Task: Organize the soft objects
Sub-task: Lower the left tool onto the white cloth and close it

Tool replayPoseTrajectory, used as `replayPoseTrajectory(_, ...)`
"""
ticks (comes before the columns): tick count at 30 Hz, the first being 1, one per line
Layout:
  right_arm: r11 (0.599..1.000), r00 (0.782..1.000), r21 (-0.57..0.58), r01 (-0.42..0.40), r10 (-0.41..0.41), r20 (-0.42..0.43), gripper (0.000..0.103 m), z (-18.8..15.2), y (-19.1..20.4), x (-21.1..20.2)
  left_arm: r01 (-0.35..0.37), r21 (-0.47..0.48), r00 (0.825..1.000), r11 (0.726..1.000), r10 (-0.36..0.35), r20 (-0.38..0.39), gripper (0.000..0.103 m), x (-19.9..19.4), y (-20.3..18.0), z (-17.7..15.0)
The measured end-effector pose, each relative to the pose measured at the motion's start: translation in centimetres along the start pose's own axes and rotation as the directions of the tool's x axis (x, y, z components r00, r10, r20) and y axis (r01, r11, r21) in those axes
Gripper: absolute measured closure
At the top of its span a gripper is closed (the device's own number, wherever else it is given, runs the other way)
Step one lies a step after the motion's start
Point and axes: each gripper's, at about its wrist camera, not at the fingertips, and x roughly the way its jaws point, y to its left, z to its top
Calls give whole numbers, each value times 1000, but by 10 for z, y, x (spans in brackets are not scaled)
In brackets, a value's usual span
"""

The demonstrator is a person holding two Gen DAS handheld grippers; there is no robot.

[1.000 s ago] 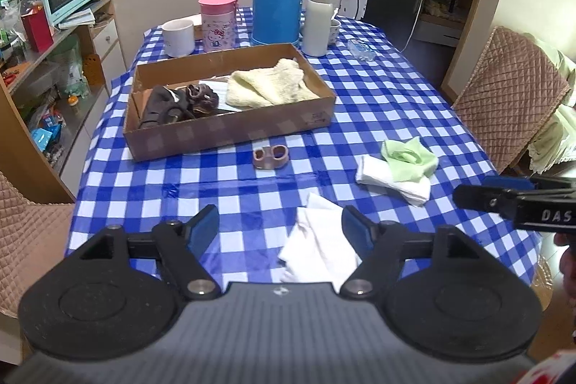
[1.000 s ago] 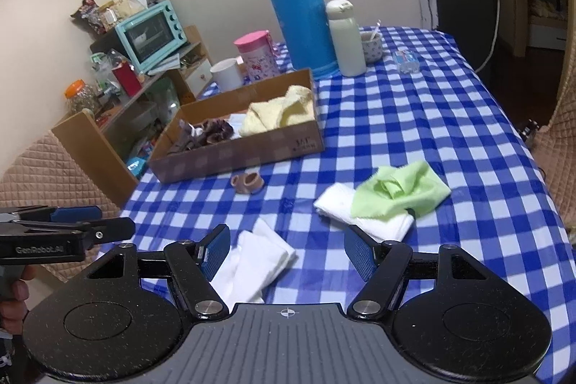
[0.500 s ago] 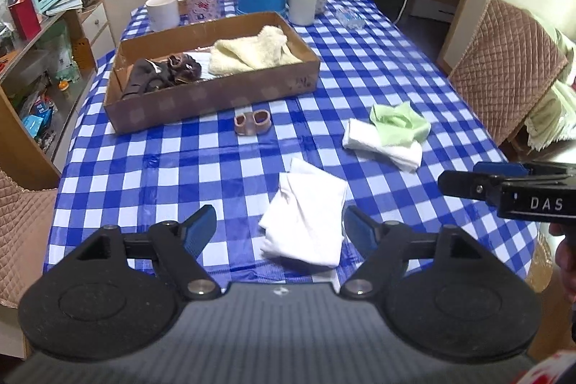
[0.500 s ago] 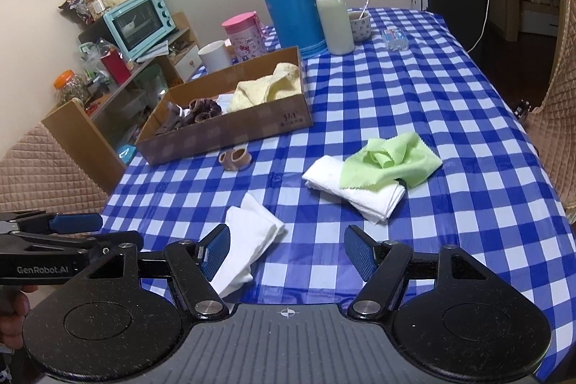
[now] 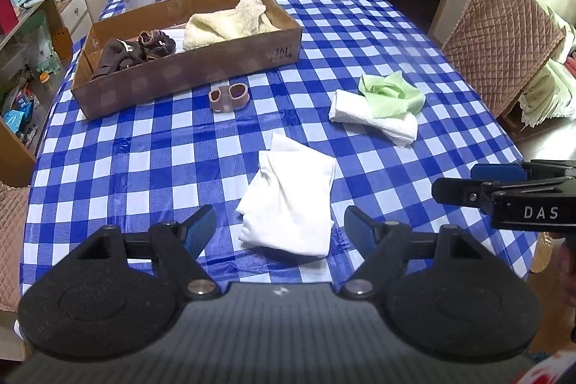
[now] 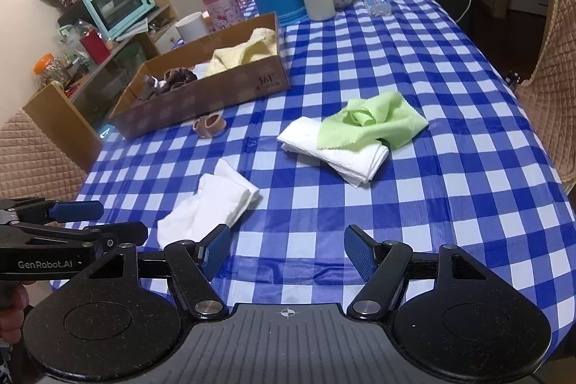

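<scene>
Left wrist view: "361°" on cardboard box (image 5: 284, 52), "DAS" on right gripper (image 5: 464, 184).

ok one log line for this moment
left claw: open, over white cloth | right claw: open, empty | box: holds yellow towel

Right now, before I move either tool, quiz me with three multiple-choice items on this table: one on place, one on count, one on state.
1. Where does the green cloth lie?
A. in the cardboard box
B. on the folded white towel
C. on a chair

2. How many white cloth pieces lie on the tablecloth outside the box?
A. one
B. two
C. four

3. How is the left tool?
A. open, empty
B. shut on the white cloth
C. holding a mug

Answers: 1 B, green drapes over the towel's end. 2 B, the towel and the nearer white cloth. 3 A, its fingers stand apart with nothing gripped.
</scene>
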Motion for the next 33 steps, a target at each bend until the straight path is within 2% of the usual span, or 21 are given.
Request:
replayPoseTrajectory(10,1000,1000,24,19,-19,-24,33,1,-8,13,4,25,1000,1000,-4,-14,27,24,1,4)
replayPoseTrajectory(22,997,998,58,57,-55,-37,33,7,-27,30,58,81,998,995,-55,-34,27,65,-10,18)
replayPoseTrajectory(33,992,996,93,85,-81,-47,33,18,-44,45,66,102,997,993,-62,-47,27,105,-9,26)
